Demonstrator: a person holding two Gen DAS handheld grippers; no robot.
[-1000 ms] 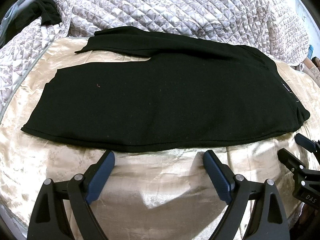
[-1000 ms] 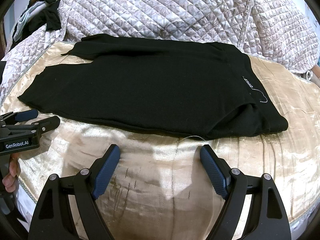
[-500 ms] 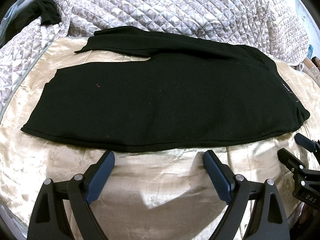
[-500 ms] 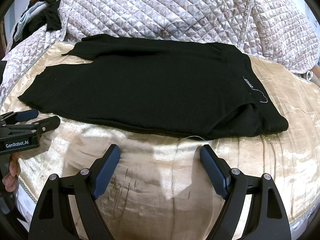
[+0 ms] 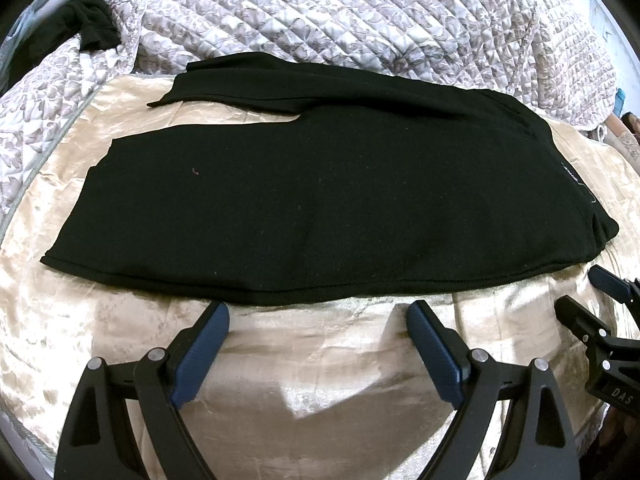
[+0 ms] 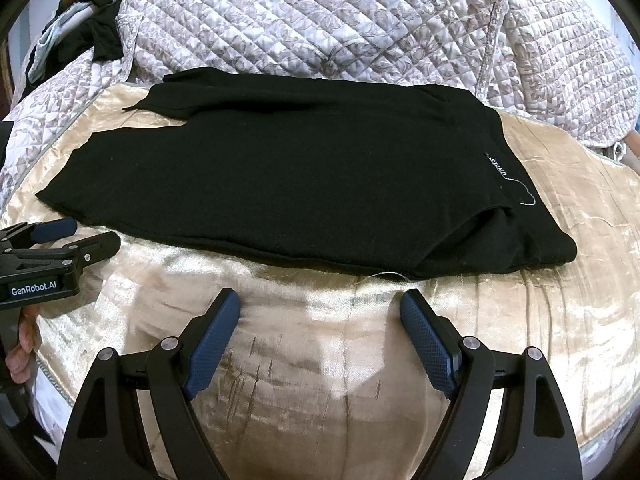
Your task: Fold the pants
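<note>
Black pants (image 5: pixel 320 200) lie flat on the gold sheet (image 5: pixel 320 380), waistband right. Both tongs, left (image 5: pixel 318 312) and right (image 6: pixel 320 300), hover apart and empty just near of them.

Bare gold sheet (image 6: pixel 320 344) lies open before both tools; the quilt (image 6: pixel 340 20) crowds the pants' (image 6: pixel 300 168) far edge.

Black pants (image 5: pixel 320 200) (image 6: pixel 288 176) lie flat (legs leftward) on gold satin cloth (image 5: pixel 320 360).

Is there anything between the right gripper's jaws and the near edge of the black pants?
Only bare gold satin cloth, plus a loose thread end at the black pants hem; the right gripper view shows it.
</note>
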